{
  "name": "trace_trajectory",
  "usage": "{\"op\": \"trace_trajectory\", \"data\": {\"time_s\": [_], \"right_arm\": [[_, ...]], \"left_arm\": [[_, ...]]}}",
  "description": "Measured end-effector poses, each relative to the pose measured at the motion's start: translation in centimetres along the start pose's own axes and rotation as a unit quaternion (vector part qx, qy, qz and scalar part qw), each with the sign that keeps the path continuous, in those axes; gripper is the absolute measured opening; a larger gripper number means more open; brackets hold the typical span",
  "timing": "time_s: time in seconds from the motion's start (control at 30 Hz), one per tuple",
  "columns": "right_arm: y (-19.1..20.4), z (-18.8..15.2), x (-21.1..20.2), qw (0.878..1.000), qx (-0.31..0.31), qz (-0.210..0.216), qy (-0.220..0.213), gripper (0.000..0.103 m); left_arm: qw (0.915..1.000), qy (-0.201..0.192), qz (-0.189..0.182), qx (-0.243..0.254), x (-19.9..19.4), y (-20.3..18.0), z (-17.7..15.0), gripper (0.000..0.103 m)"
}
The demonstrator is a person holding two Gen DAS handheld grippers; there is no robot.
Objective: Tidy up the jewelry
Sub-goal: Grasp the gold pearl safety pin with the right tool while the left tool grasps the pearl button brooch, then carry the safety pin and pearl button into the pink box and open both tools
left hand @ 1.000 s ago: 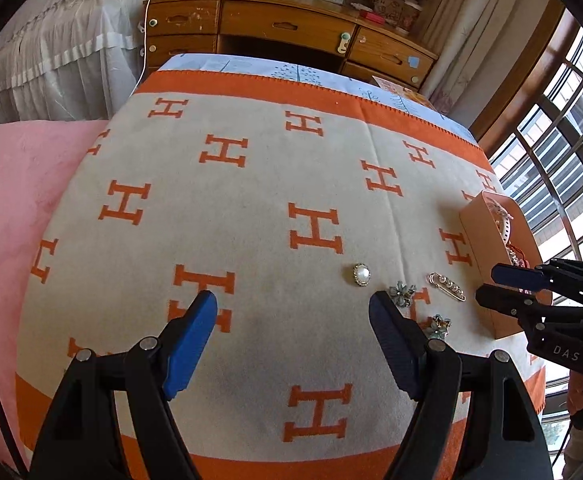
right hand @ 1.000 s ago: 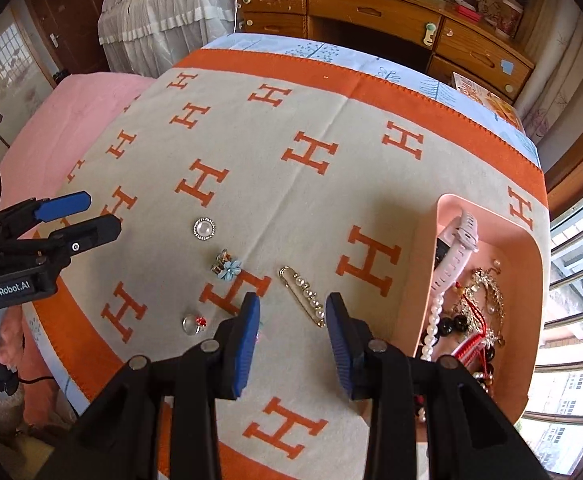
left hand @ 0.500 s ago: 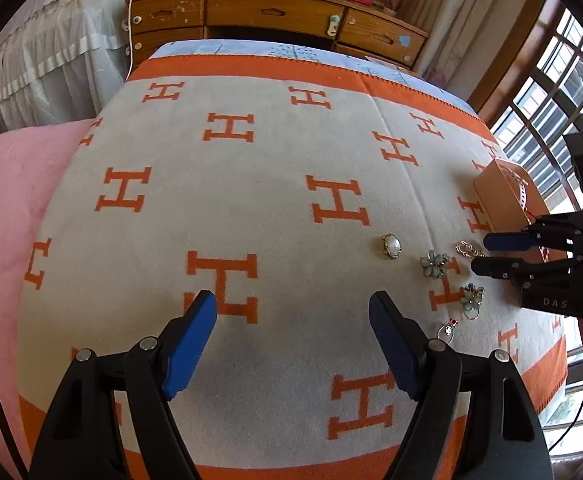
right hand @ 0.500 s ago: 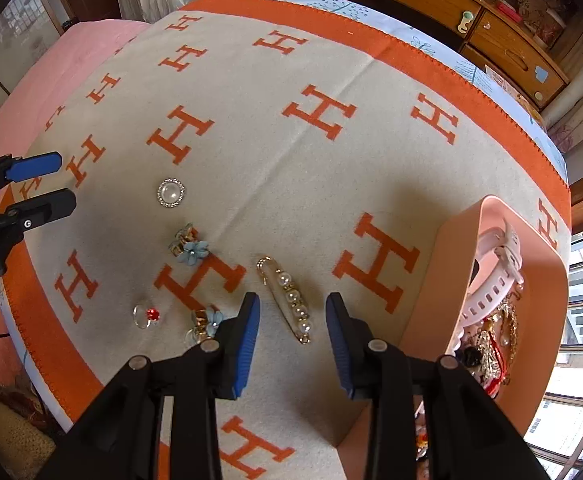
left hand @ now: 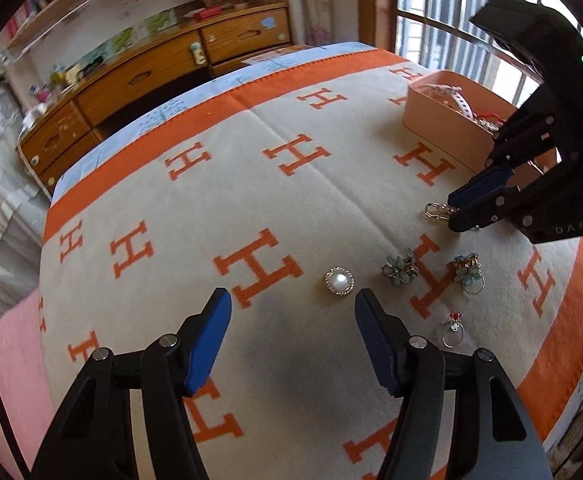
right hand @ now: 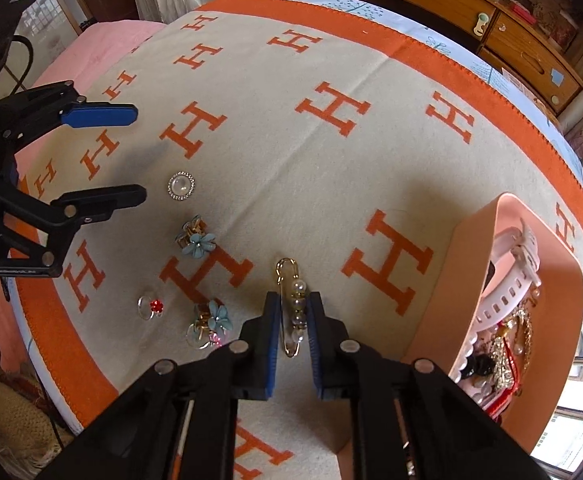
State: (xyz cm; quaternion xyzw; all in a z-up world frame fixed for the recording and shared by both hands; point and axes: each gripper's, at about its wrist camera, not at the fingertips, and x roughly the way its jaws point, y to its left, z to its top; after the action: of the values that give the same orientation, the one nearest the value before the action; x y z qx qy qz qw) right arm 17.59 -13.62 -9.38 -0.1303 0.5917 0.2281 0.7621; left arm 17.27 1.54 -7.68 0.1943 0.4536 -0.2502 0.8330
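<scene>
Loose jewelry lies on an orange-and-cream blanket [right hand: 291, 152]. My right gripper [right hand: 293, 304] is low over a gold pearl pin [right hand: 295, 304], its fingers on either side with a small gap, not clamped. The pin's loop end shows in the left wrist view [left hand: 435, 212]. My left gripper [left hand: 291, 304] is open and empty just short of a round pearl brooch [left hand: 339, 281], which also shows in the right wrist view [right hand: 181, 186]. Two blue flower pieces [right hand: 197, 240] [right hand: 215, 320] and a red-stone ring [right hand: 149, 306] lie nearby.
A pink tray [right hand: 467, 264] holding a white watch [right hand: 515, 272] and several beads and chains stands right of the pin. A wooden dresser [left hand: 131, 80] is behind the bed, with a window [left hand: 451, 8] to the right. The blanket's front edge is close to the ring.
My right gripper has dropped down and its fingers now straddle the pearl pin, closer together. My left gripper has swung right towards the pearl brooch and stays open.
</scene>
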Motion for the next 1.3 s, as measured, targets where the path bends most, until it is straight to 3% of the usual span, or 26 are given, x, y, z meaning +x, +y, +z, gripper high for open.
{"op": "trace_trajectory", "data": {"time_s": [0.1,0.23,0.5,0.7,0.73,0.8,0.93,1.1,1.3], "right_arm": [[-0.6,-0.5,-0.2,1.0,0.02,0.017,-0.004,0.013],[-1.0,-0.9,-0.5,0.999,0.034,0.033,-0.008,0.013],[-1.2,-1.4,-0.8,0.998,0.04,0.052,-0.017,0.013],[-1.3,-1.3,-0.3,0.997,0.048,0.064,-0.021,0.013],[-1.4,-1.3,-0.2,0.996,0.051,0.066,-0.023,0.013],[-1.5,-1.3,-0.3,0.996,0.057,0.07,-0.028,0.013],[-1.7,-1.6,-1.3,0.994,0.069,0.078,-0.046,0.013],[-2.1,-2.4,-3.8,0.989,0.087,0.083,-0.083,0.013],[-4.5,-4.7,-10.1,0.975,0.127,0.076,-0.168,0.013]], "left_arm": [[0.9982,-0.002,-0.017,0.057,0.5,-0.8,0.7,0.053],[0.9946,0.014,-0.03,0.098,1.8,-1.1,1.1,0.034],[0.9907,0.027,-0.082,0.105,2.6,0.1,1.1,0.033],[0.9896,0.02,-0.082,0.117,3.0,0.0,1.5,0.033],[0.9893,0.018,-0.08,0.12,3.0,0.0,1.5,0.032],[0.9877,0.017,-0.092,0.125,3.0,-0.3,1.6,0.018],[0.9883,0.008,-0.081,0.129,2.9,-0.8,1.5,0.016],[0.9951,0.0,-0.053,0.084,2.0,-0.5,1.5,0.016],[0.9973,-0.057,-0.011,0.044,-3.5,-1.6,3.9,0.016]]}}
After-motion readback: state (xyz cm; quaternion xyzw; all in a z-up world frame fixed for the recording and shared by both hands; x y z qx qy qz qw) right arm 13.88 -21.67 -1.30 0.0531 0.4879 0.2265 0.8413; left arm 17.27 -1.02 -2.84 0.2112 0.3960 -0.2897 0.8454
